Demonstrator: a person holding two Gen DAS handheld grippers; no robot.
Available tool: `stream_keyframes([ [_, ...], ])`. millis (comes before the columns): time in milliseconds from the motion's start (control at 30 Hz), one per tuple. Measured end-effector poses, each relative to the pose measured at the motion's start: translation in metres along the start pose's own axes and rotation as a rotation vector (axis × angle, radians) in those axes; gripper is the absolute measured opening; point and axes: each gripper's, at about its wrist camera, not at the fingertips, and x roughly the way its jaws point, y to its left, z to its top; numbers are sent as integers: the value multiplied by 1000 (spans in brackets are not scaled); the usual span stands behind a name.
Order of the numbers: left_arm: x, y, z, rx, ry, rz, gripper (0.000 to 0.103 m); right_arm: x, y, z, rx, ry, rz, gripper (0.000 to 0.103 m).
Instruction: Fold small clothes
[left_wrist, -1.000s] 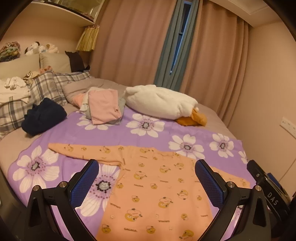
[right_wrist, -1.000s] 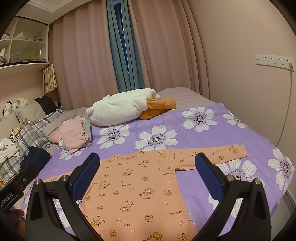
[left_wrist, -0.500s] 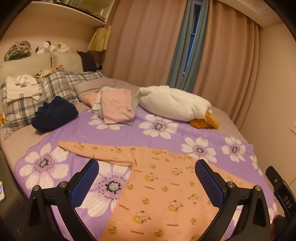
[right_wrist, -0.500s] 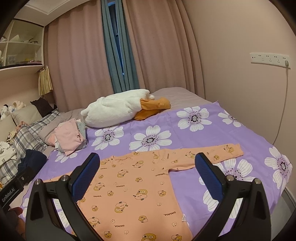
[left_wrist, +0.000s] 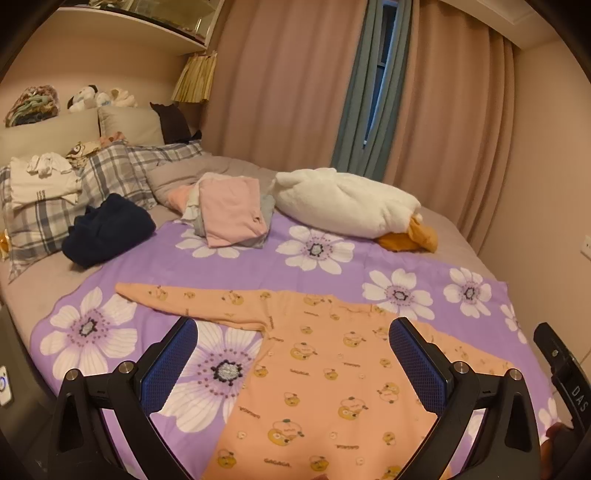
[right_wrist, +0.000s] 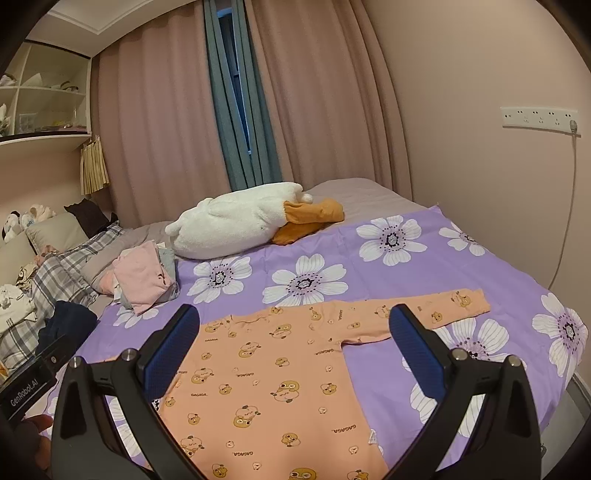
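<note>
Shirt (left_wrist: 332, 387) lies flat at the bed's (left_wrist: 332, 266) near edge, sleeves along that edge; your left gripper (left_wrist: 291, 365) and right gripper (right_wrist: 293, 363) hover spread, empty, each nearer its own sleeve.

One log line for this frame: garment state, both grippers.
orange long-sleeved duck-print top: flat on purple flowered sheet, sleeves out, unfolded | left gripper: open, empty | right gripper: open, empty

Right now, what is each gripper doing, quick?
Left gripper: open, holding nothing, above the orange shirt.
Right gripper: open, holding nothing, above the same shirt.
</note>
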Motion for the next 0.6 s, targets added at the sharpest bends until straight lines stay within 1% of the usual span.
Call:
stream_keyframes([
  [200, 1, -1, -1, 10, -1, 6, 103, -1, -2, 0, 13, 2, -13, 103],
  [367, 1, -3, -2, 21, 1, 0, 103, -1, -1, 0, 0, 6, -14, 103],
  [600, 3, -4, -2, 24, 0, 15, 103, 0, 1, -2, -10, 6, -26, 103],
])
